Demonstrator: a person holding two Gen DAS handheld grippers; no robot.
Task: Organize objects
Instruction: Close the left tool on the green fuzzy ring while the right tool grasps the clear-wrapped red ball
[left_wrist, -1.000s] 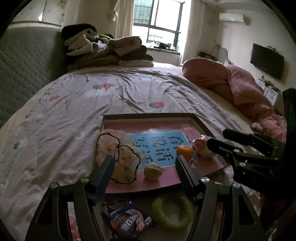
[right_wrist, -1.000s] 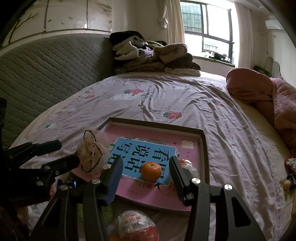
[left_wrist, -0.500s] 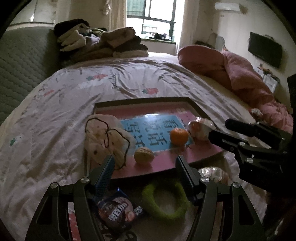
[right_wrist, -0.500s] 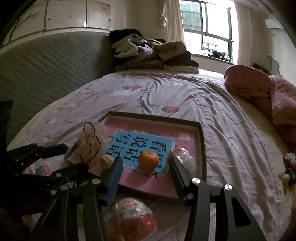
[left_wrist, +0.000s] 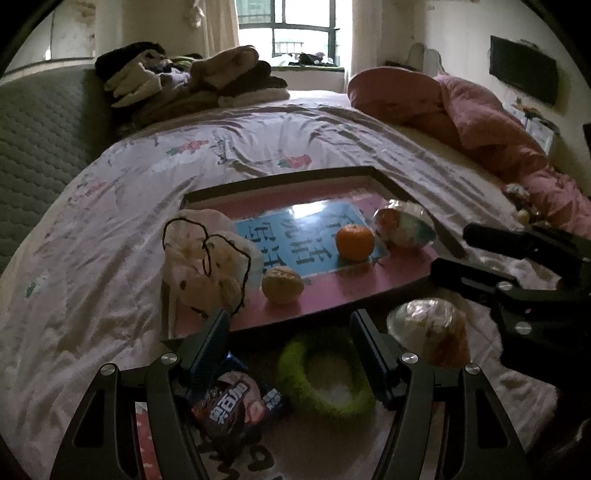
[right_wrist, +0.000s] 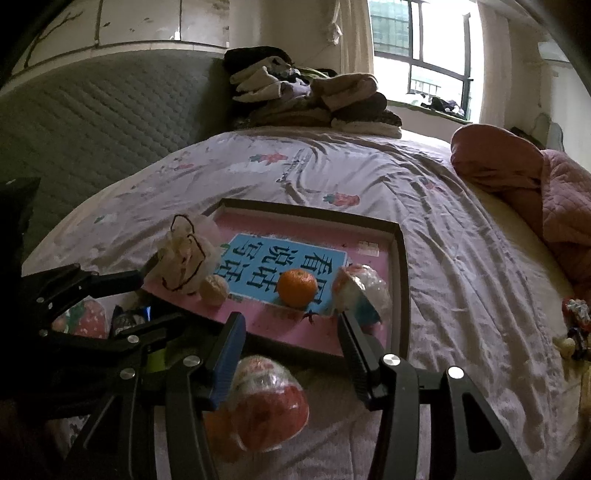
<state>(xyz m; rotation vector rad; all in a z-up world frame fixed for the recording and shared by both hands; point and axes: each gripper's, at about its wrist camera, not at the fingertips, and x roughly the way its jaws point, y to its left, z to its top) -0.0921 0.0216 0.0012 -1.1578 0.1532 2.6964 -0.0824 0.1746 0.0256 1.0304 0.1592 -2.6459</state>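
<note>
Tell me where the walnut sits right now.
The walnut sits in the pink tray near its front edge, between the drawstring pouch and the tangerine.

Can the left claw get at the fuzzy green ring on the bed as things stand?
Probably yes. The left claw is open and hangs right over the fuzzy green ring, which lies bare on the sheet. The dark-rimmed pink tray sits just beyond it and the glossy snack packet beside it; neither covers it.
</note>
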